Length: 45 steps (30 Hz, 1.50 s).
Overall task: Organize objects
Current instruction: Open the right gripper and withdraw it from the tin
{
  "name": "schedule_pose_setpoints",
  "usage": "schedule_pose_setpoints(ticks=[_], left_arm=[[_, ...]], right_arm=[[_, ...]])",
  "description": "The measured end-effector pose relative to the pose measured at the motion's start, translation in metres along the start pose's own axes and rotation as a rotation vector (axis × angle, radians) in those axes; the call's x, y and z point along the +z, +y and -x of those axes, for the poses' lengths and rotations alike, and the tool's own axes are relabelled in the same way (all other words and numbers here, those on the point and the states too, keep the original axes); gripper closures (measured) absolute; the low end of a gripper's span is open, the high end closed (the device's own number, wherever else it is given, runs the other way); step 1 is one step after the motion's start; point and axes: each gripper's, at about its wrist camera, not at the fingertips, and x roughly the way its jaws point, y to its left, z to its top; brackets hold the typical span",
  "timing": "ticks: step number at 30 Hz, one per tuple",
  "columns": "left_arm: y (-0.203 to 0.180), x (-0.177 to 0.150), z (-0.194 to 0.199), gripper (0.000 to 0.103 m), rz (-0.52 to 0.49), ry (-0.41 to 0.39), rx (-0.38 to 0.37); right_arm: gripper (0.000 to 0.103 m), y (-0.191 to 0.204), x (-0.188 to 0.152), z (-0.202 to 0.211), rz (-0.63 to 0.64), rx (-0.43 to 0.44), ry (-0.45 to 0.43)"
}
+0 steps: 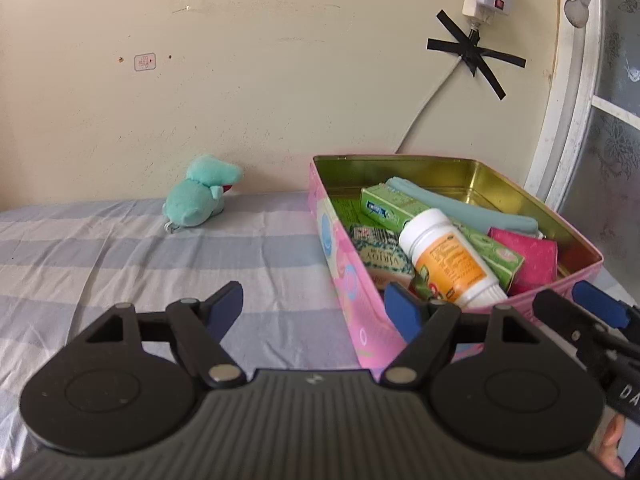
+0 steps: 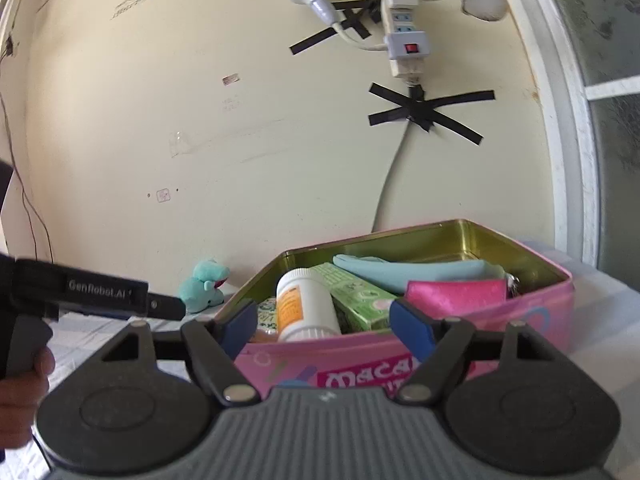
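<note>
The left gripper (image 1: 318, 312) stands with jaws apart and nothing between them, just beside the near-left wall of the open pink rectangular tin box (image 1: 352, 280). The right gripper (image 2: 324, 324) gapes empty at the box's near wall. Inside the box a white orange-labelled plastic bottle (image 1: 448, 258) lies on green cartons (image 1: 492, 252). A turquoise plush toy (image 1: 204, 192) sits well left of the box.

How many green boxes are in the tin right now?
2 visible: a green box by the tin's far left, a second under the white bottle. Others may be buried.
</note>
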Motion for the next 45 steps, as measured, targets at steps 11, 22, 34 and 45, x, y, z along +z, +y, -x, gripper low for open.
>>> schedule_pose_setpoints(ticks=[11,22,34,45], left_arm=[[0.011,-0.03,0.011,0.023,-0.01,0.029,0.018],[0.018,-0.041,0.017,0.023,-0.025,0.017,0.043],[0.024,-0.05,0.015,0.023,-0.032,0.025,0.056],[0.025,-0.055,0.013,0.014,-0.044,0.025,0.081]], right_arm=[[0.026,0.012,-0.017,0.015,-0.054,-0.011,0.081],[0.025,0.027,-0.015,0.018,-0.043,-0.003,0.076],[0.024,0.033,-0.021,0.013,-0.035,-0.003,0.095],[0.022,0.032,-0.025,0.009,-0.042,-0.013,0.11]])
